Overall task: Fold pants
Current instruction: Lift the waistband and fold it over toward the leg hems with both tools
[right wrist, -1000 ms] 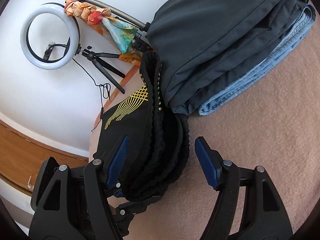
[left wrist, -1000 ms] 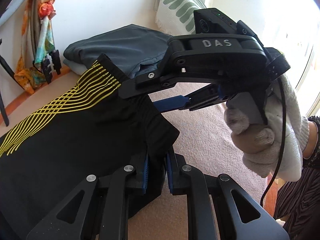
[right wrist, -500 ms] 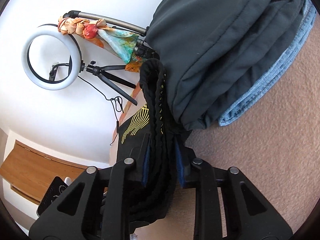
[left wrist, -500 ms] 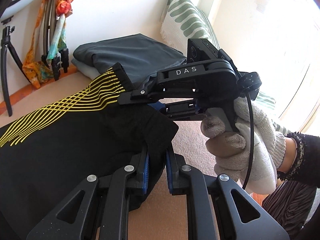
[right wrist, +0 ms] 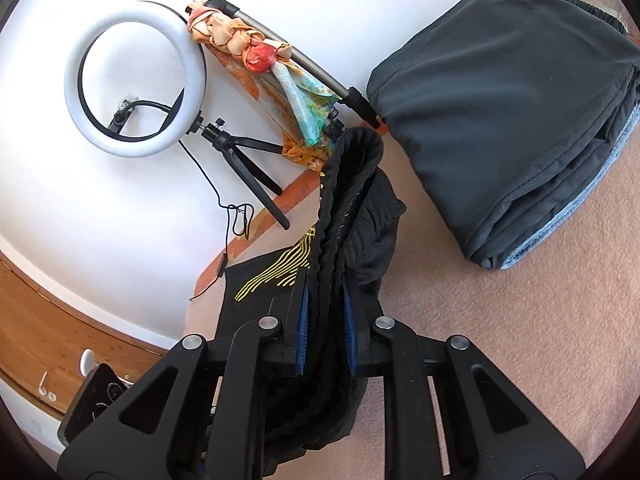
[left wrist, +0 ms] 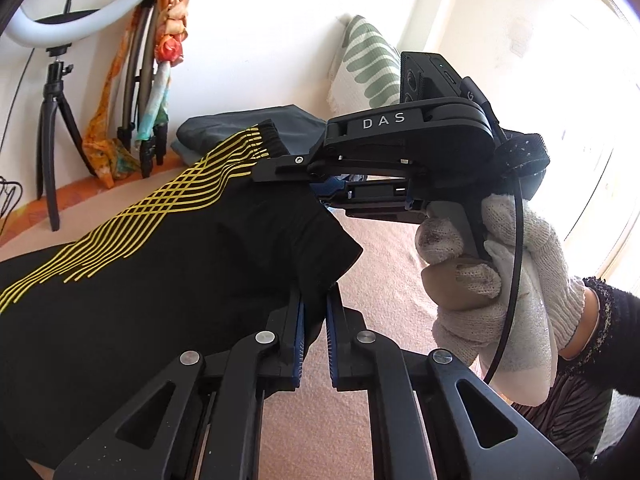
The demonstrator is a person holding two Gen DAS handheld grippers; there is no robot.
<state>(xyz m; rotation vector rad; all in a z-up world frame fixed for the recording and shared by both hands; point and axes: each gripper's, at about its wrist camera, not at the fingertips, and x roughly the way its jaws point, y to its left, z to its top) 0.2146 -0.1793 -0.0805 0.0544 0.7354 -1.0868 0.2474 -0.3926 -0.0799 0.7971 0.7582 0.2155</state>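
Observation:
Black pants (left wrist: 160, 280) with yellow line print hang lifted off the pink cover. In the left wrist view my left gripper (left wrist: 315, 300) pinches a black corner of them, jaws still closing on the cloth. Opposite, a gloved hand (left wrist: 500, 272) holds my right gripper (left wrist: 316, 192), which bites the ribbed waistband by the yellow lines. In the right wrist view the right gripper (right wrist: 325, 284) has the bunched waistband (right wrist: 352, 184) between its blue pads, jaws closing tight on it. The pants' lower part is hidden under the grippers.
A folded stack of dark grey pants (right wrist: 500, 120) over blue jeans (right wrist: 592, 200) lies on the pink cover (right wrist: 500, 340) to the right. A ring light (right wrist: 134, 80) on a tripod, a scarf-wrapped bar (right wrist: 280, 72) and a leaf-print pillow (left wrist: 368, 64) stand along the wall.
The right gripper went from wide open around the waistband to shut on it. Both grippers rose, lifting the pants, and the folded stack now sits farther off.

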